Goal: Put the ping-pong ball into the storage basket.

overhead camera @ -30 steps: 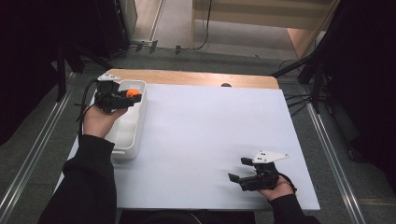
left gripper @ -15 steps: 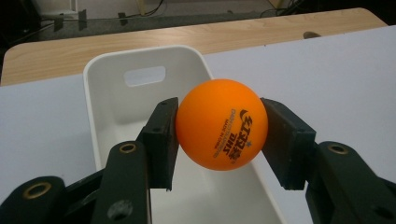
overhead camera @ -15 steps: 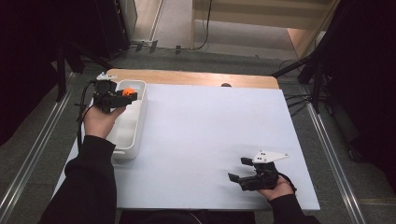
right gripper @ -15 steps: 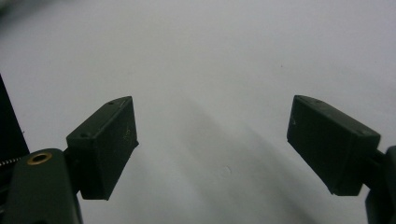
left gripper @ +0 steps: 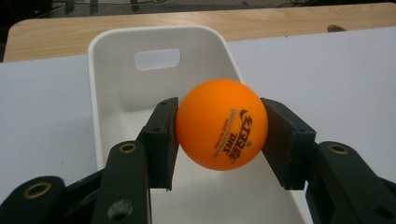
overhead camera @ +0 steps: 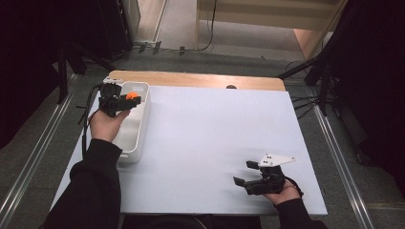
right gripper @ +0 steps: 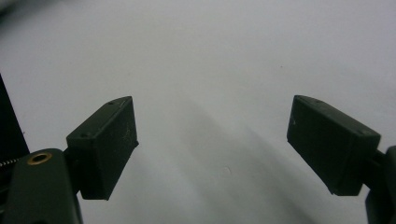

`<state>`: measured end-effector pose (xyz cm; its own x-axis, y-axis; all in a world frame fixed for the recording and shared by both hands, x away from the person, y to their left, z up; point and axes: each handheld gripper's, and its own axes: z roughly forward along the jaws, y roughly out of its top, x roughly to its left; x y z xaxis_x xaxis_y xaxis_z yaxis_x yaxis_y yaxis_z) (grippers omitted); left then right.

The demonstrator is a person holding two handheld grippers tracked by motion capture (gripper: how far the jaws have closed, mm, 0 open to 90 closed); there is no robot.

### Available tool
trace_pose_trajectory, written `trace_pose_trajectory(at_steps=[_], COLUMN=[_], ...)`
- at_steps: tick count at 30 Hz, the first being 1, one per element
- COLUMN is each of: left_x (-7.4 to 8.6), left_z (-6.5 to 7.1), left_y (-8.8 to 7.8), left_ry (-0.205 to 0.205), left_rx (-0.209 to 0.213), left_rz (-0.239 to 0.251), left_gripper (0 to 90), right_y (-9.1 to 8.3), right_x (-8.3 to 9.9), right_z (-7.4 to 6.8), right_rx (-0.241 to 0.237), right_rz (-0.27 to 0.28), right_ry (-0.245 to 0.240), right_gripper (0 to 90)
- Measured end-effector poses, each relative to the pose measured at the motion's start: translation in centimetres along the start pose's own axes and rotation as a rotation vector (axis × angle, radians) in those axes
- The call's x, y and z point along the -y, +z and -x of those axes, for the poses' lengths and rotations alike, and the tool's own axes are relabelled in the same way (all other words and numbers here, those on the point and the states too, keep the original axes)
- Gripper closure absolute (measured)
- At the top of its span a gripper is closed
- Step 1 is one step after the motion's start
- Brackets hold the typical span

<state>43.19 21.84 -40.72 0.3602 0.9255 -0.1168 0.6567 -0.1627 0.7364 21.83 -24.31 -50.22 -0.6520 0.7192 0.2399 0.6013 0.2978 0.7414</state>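
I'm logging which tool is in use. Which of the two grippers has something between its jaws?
The left gripper, over the white bin, clamps an orange ball. The right gripper has open, bare jaws above the white tabletop.

Print is carried by the orange ball (left gripper: 221,123) alone. It is set in dark lettering on the side of the ball turned toward the right-hand pad, and it is turned on end, so that it runs up the ball. A swoosh-like logo and a small star are seen beside it. A line "MADE IN CHINA" can be made out; the larger characters are too small and skewed to be read with certainty.
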Motion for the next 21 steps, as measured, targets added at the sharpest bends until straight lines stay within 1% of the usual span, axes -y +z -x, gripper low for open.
trace_pose_trajectory(at_steps=[1, 2, 6, 7, 8, 12, 15, 18, 19, 20, 21], left_x=[0.0, 0.1, 0.2, 0.2, 0.3, 0.3, 0.3, 0.3, 0.3, 0.2, 0.2], left_z=[0.0, 0.0, 0.1, 0.2, 0.2, 0.2, 0.2, 0.1, 0.1, 0.0, 0.0], left_y=[0.2, 0.5, 0.9, 1.0, 1.2, 1.4, 1.6, 1.5, 1.5, 1.3, 1.3], left_ry=[-0.002, -0.014, -0.01, -0.008, -0.011, -0.017, -0.025, -0.024, -0.03, -0.031, -0.031], left_rx=[-0.002, -0.004, -0.016, -0.03, -0.032, -0.041, -0.039, -0.035, -0.035, -0.031, -0.031], left_rz=[-0.009, -0.014, -0.031, -0.037, -0.044, -0.055, -0.052, -0.053, -0.044, -0.035, -0.035], left_gripper=[50.1, 50.2, 50.1, 50.0, 50.0, 50.0, 49.6, 47.0, 46.9, 41.0, 39.5], right_y=[0.0, 0.0, 0.0, 0.0, 0.0, 0.0, -0.1, -0.1, -0.1, -0.1, -0.1], right_x=[0.0, 0.0, 0.0, 0.0, 0.0, 0.1, 0.1, 0.1, 0.1, 0.1, 0.1], right_z=[0.0, 0.0, 0.0, 0.0, 0.0, 0.0, 0.0, 0.0, -0.1, -0.1, -0.1], right_rx=[0.0, 0.001, 0.002, 0.001, 0.001, -0.002, -0.001, -0.001, -0.001, -0.001, -0.001], right_rz=[-0.001, 0.0, 0.001, 0.001, -0.002, -0.002, 0.004, 0.003, 0.003, 0.003, 0.003], right_ry=[-0.002, -0.005, -0.005, -0.004, -0.004, -0.005, -0.005, -0.005, -0.005, -0.004, -0.004], right_gripper=[14.6, 14.6, 14.5, 14.6, 14.6, 14.6, 14.6, 14.6, 14.5, 14.6, 14.6])
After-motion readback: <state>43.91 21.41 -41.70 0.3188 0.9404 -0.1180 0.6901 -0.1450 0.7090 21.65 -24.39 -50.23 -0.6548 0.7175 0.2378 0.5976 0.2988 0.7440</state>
